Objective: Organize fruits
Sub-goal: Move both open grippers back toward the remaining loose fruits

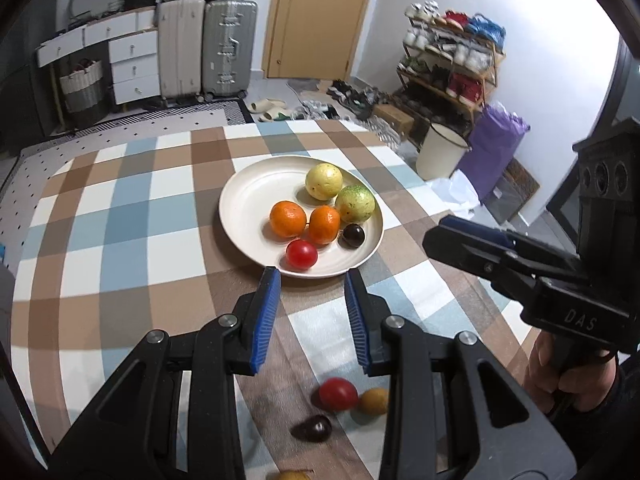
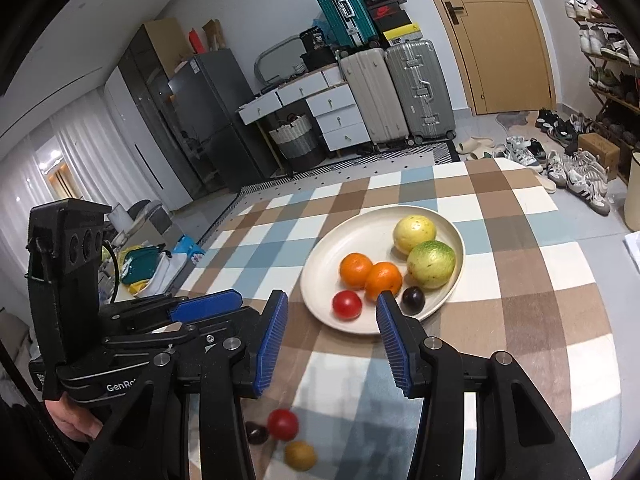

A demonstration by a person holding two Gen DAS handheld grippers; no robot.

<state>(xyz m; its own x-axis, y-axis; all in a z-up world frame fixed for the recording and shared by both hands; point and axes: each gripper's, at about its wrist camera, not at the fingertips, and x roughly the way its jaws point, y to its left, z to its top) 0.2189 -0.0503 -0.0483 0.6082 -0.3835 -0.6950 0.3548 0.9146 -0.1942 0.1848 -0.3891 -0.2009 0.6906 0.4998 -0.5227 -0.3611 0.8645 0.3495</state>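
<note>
On the checked tablecloth (image 1: 120, 216) sits a cream plate (image 1: 244, 208) with most of the fruit already in it; on the plate, the yellow round fruit (image 1: 324, 181) is at about 1 o'clock, the greenish one (image 1: 355, 203) touches it at roughly 3, the two oranges (image 1: 287, 219) (image 1: 324, 224) sit side by side near the middle, a dark plum (image 1: 352, 235) is at about 4 o'clock and a red tomato (image 1: 301, 254) is down near 6, close to the rim.

The left gripper (image 1: 312, 280) is released, blue pads (image 1: 266, 316) spread apart with nothing between them, tips just short of the plate's near edge; below the fingers in that view three loose pieces lie on the cloth: a second red tomato (image 1: 338, 393), a small brownish-yellow fruit (image 1: 373, 401) just beside it at 3 o'clock, and another dark plum (image 1: 314, 428) at about 7 from the tomato; a bit of yellow peeks in at the very bottom edge, can't tell what it is.

The right gripper (image 2: 332, 304) is also let go, jaws wide, empty, hanging over the plate's near rim; in the left wrist view it comes in from 3 o'clock, held by a hand (image 1: 560, 368); from the right wrist view the left gripper is at 9 o'clock.

Background stuff: suitcases (image 1: 208, 48), a wooden door (image 1: 320, 16), a shoe rack (image 1: 452, 52).
</note>
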